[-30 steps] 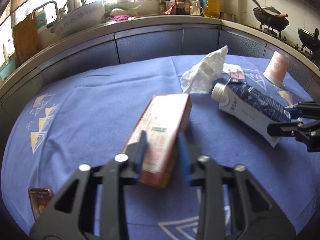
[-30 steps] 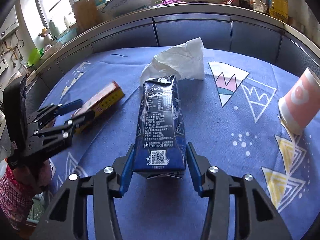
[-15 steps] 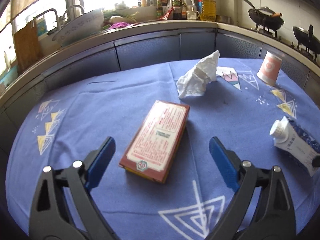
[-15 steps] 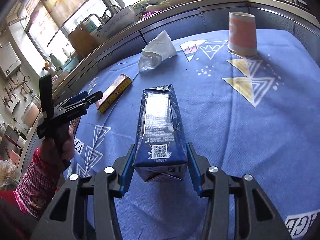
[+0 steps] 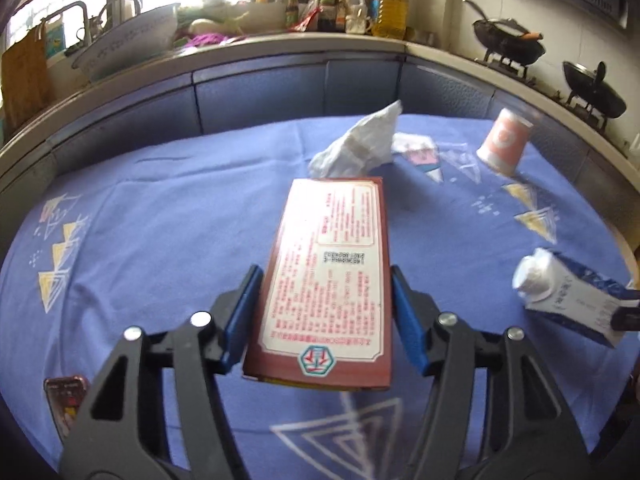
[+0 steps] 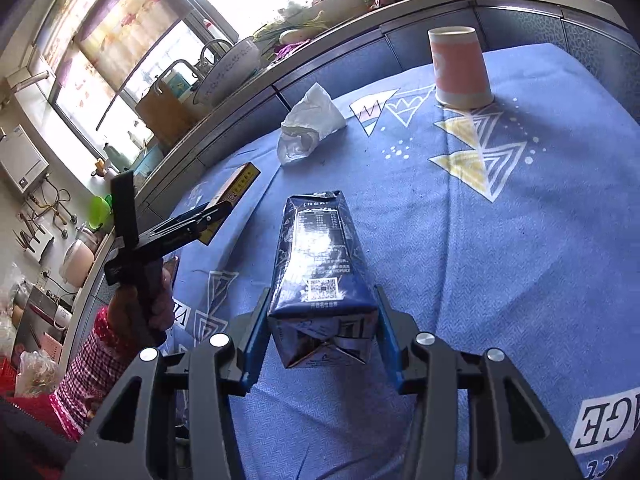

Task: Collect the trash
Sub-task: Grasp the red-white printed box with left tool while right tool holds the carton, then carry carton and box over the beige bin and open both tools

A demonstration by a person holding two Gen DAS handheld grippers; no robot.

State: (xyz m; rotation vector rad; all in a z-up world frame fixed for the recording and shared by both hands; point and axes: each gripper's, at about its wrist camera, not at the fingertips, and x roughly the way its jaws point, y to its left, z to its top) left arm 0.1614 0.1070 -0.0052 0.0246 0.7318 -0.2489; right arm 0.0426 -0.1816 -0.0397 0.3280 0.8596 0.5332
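My left gripper [image 5: 324,316] is shut on a flat red box [image 5: 328,280] and holds it above the blue tablecloth [image 5: 160,220]. From the right wrist view the box [image 6: 234,188] shows lifted in that gripper [image 6: 208,216]. My right gripper [image 6: 320,320] is shut on a dark blue milk carton [image 6: 320,256], raised off the table; the carton also shows in the left wrist view [image 5: 572,296]. A crumpled white tissue [image 5: 360,144] and an upside-down pink paper cup [image 5: 504,144] stand farther back on the table.
A small red packet [image 5: 66,400] lies at the table's near left edge. A kitchen counter [image 5: 280,52] with a basin, bottles and woks curves behind the table. The person's left hand and checked sleeve [image 6: 120,320] are at the left.
My left gripper was open around the red box half a second ago; now it has closed on it and lifted it. My right gripper has pulled the carton back and higher.
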